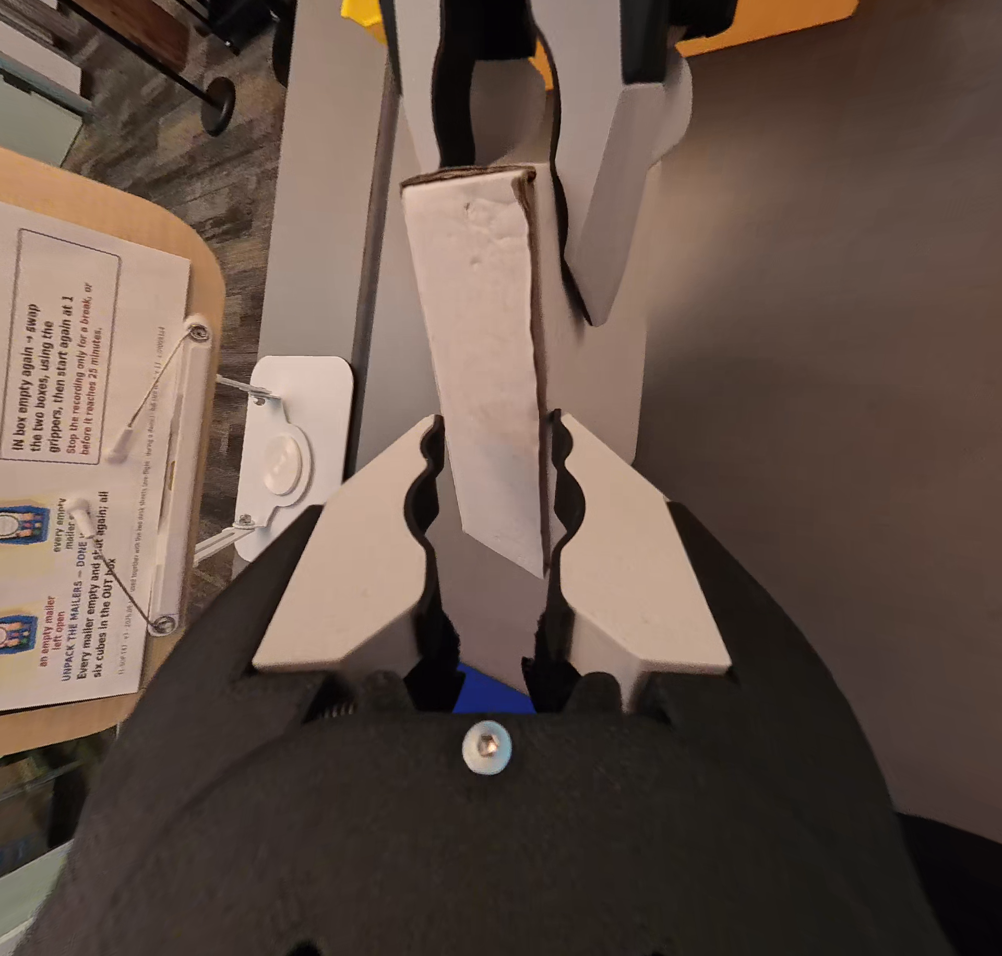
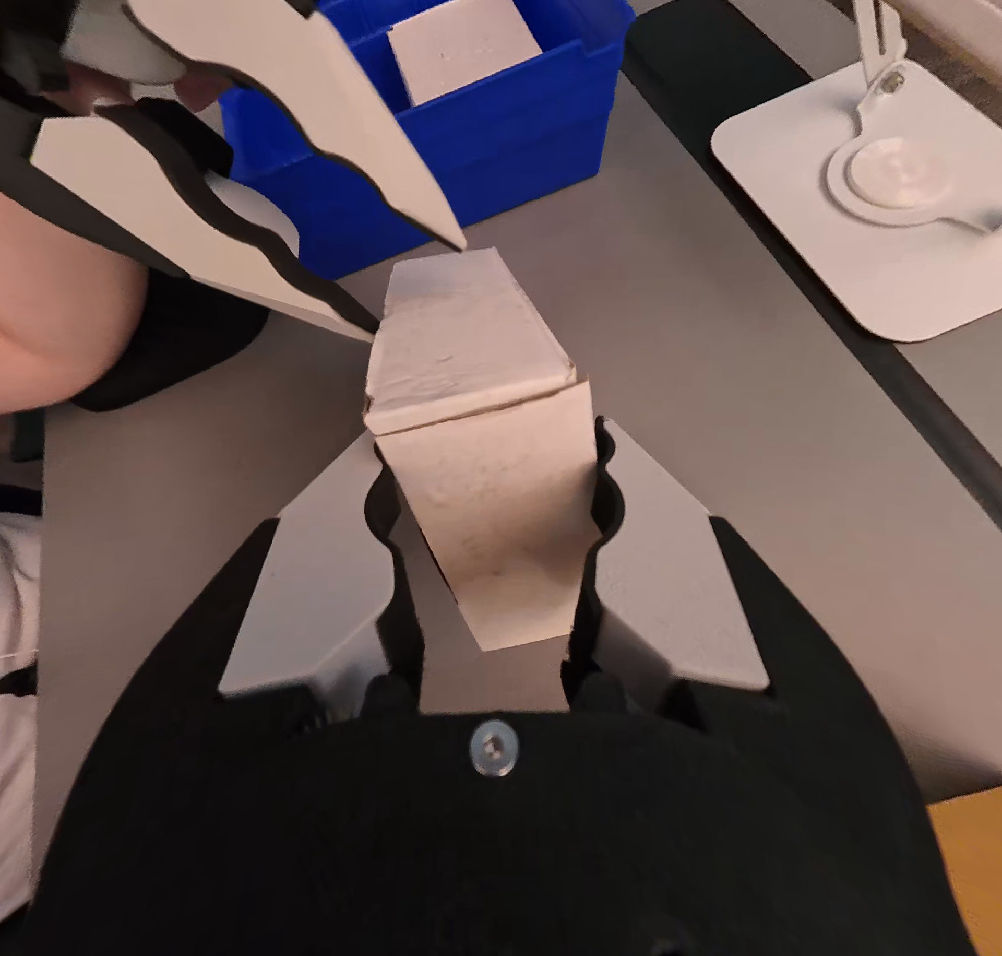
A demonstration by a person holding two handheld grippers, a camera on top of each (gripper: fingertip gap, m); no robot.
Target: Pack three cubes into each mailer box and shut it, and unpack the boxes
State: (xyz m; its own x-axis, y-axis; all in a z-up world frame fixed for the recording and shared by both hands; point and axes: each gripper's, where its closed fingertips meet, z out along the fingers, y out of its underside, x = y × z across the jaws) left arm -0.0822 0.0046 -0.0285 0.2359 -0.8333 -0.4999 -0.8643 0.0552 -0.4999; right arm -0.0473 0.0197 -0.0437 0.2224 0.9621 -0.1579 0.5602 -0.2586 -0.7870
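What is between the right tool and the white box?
Nothing visible. The white box already sits between the right tool's fingers, with the left tool touching its far end. Another box rests in the blue bin behind.

My left gripper (image 1: 496,431) and right gripper (image 2: 490,442), matte black bodies, pale grey fingers (image 1: 374,539), wavy black pads, one silver screw (image 2: 493,755) each

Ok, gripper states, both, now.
Left gripper: shut on the white cardboard mailer box, gripping one end.
Right gripper: shut on the same box's other end.
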